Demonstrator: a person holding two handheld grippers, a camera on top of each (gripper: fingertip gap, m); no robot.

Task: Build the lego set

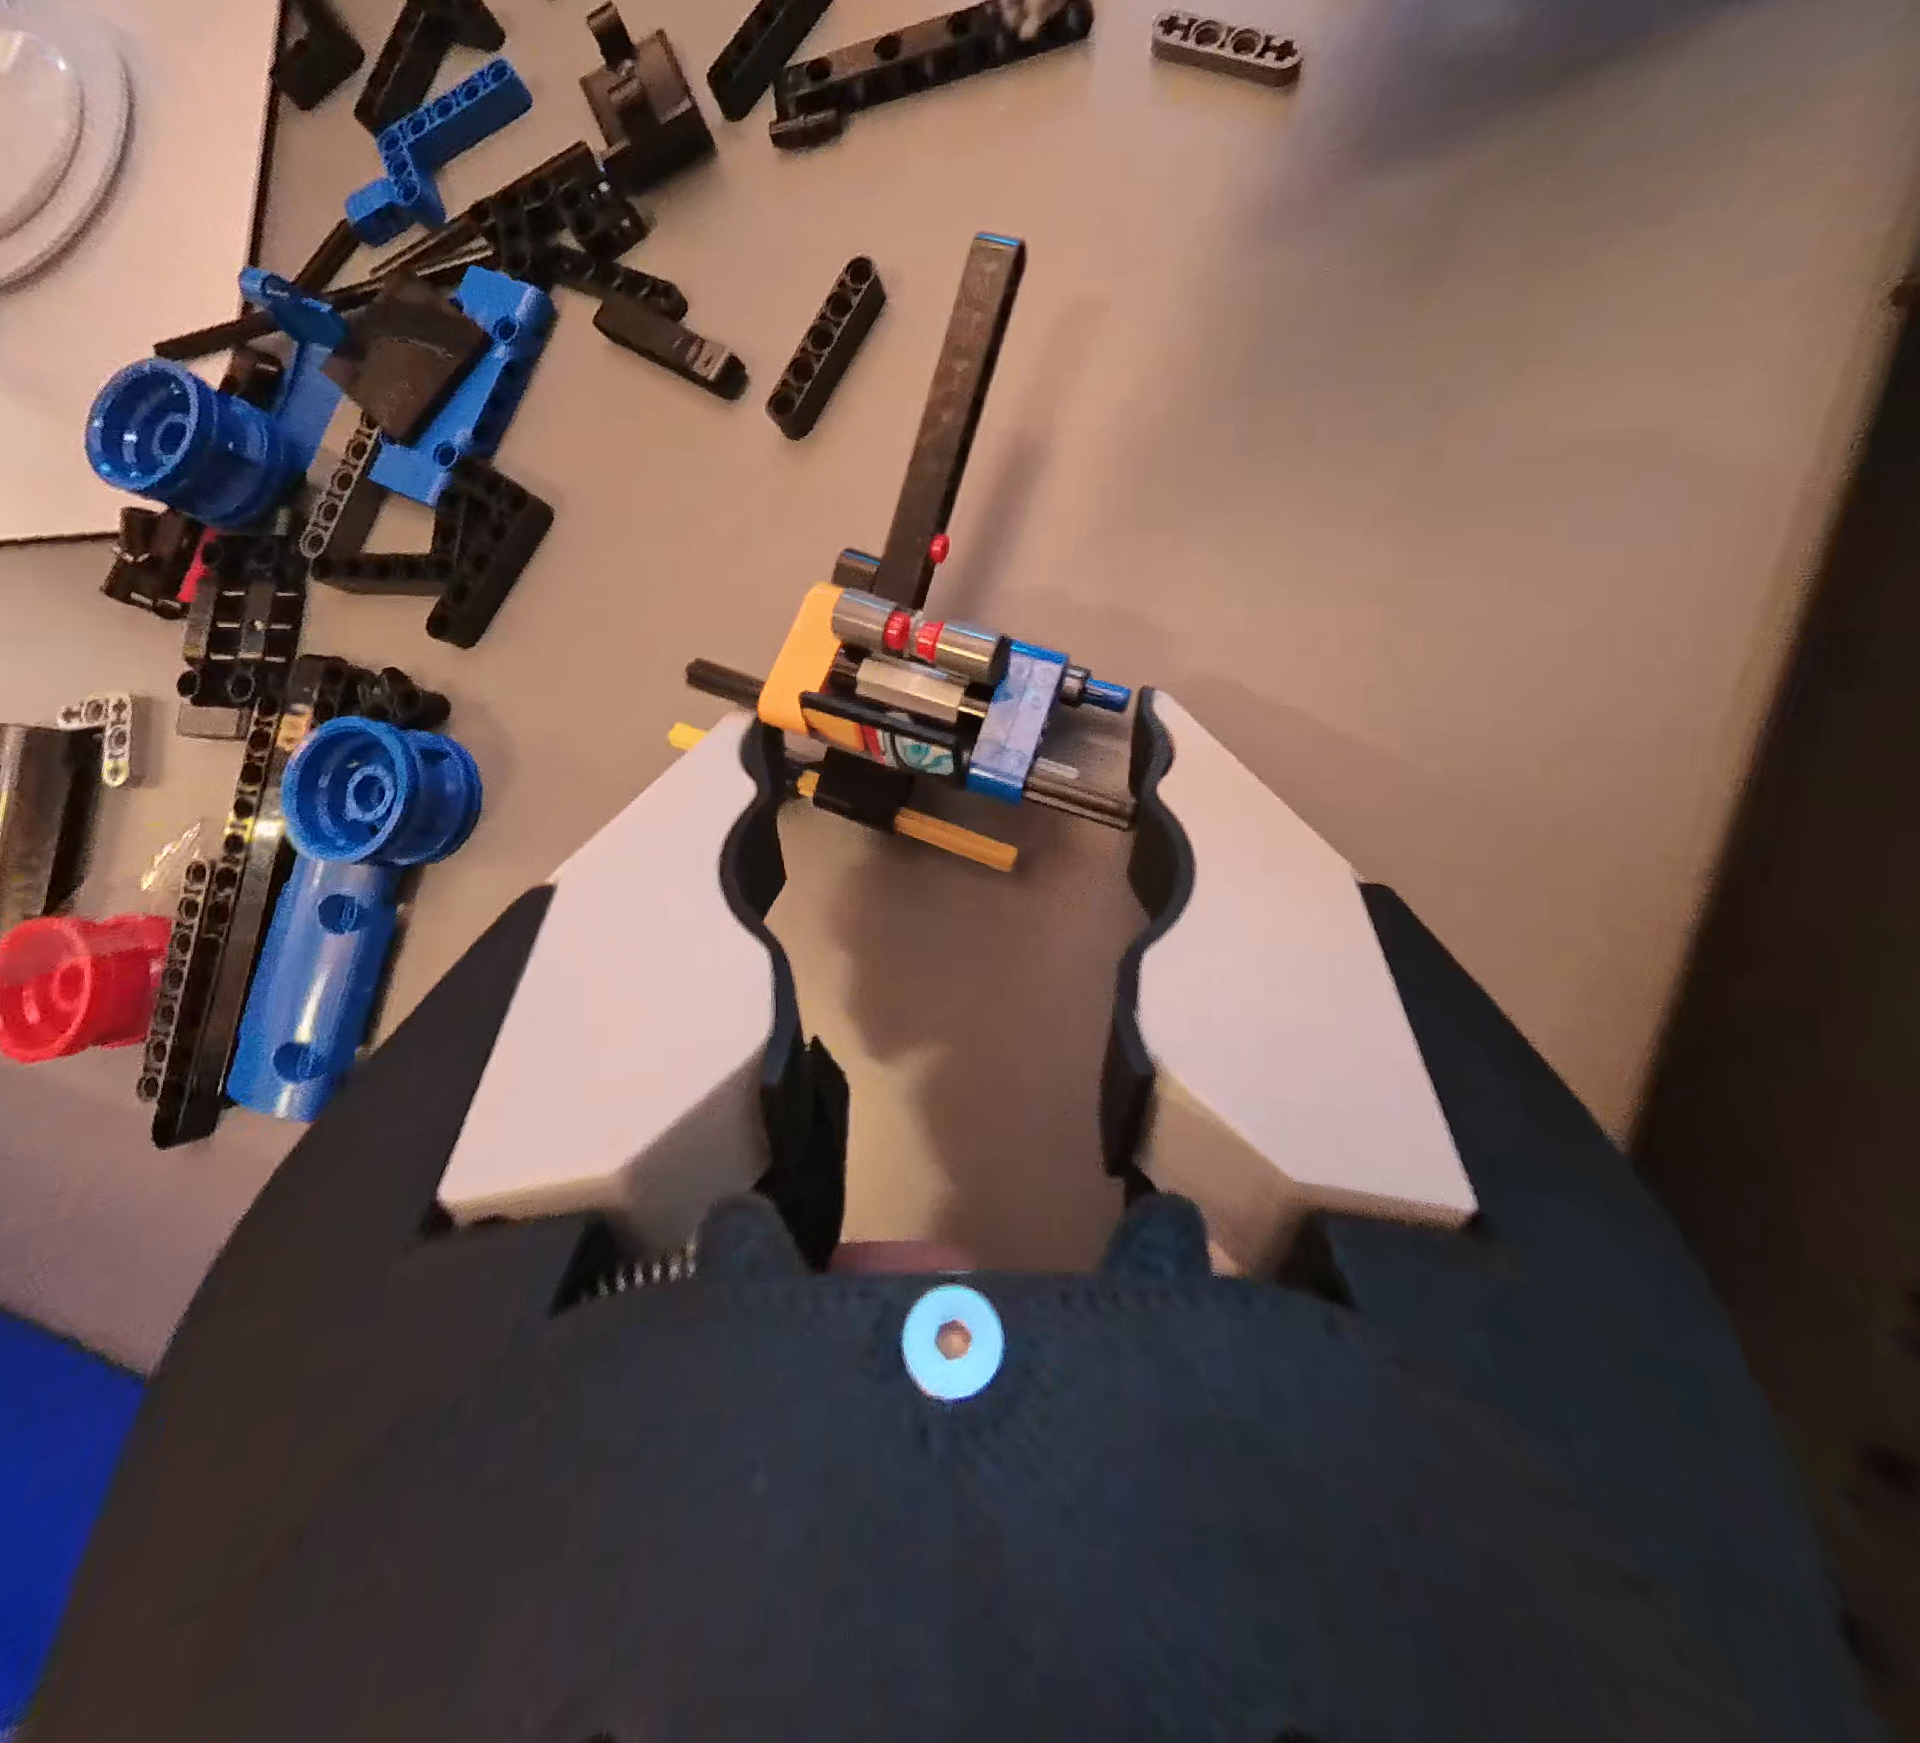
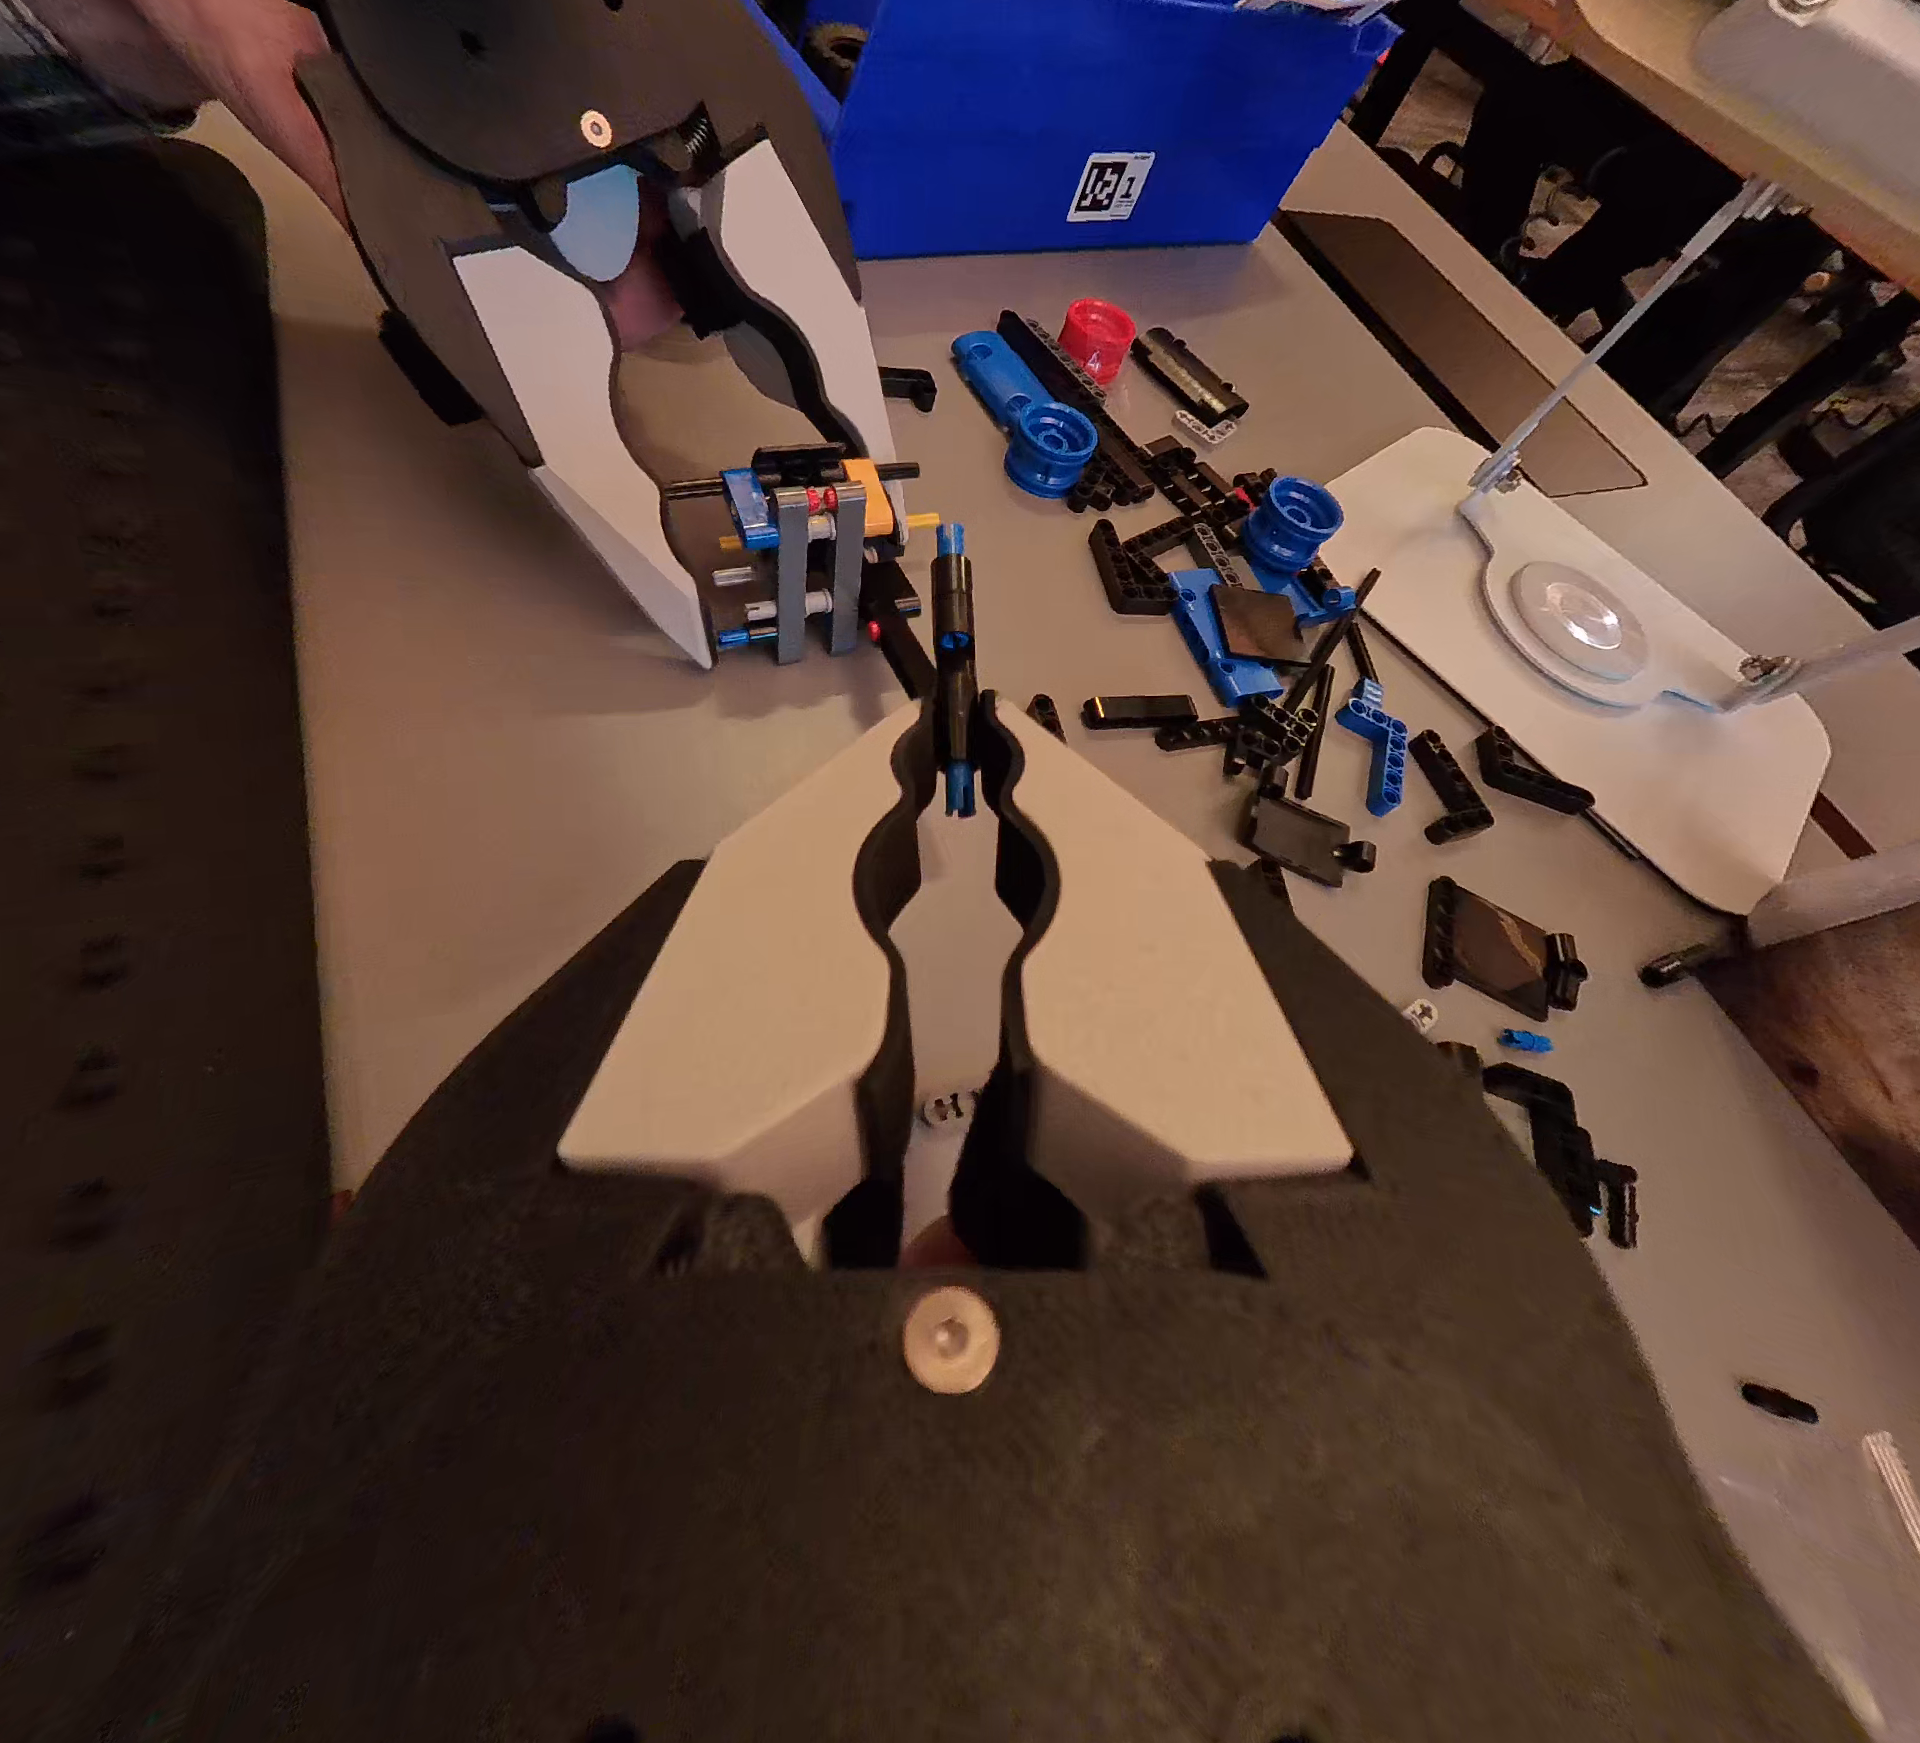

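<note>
Grey tabletop carries everything, with a blue bin at its far edge and a white lamp base toward the right edge as the right wrist view shows them. Between bin and lamp base lies a scatter of loose parts, black beams, blue wheel hubs and a red hub, well apart from the work. Near the table's middle the left gripper has its jaws spread wide around the partly built assembly, an orange, grey and blue block whose ends sit against the fingertips, so it appears clamped across its length; a long black beam runs from the block away from that gripper, its long axis roughly in line with the fingers. The right gripper has its jaws nearly closed on a thin black connector piece with blue pins at both ends, long axis along the fingers, free end pointing toward the assembly and just beside it (not yet touching, as far as can be told). The step in hand seems to be mating this piece to the block: it calls for keeping the block steady, lining the blue tip squarely with its hole, and pushing straight along the axis without twisting.
</note>
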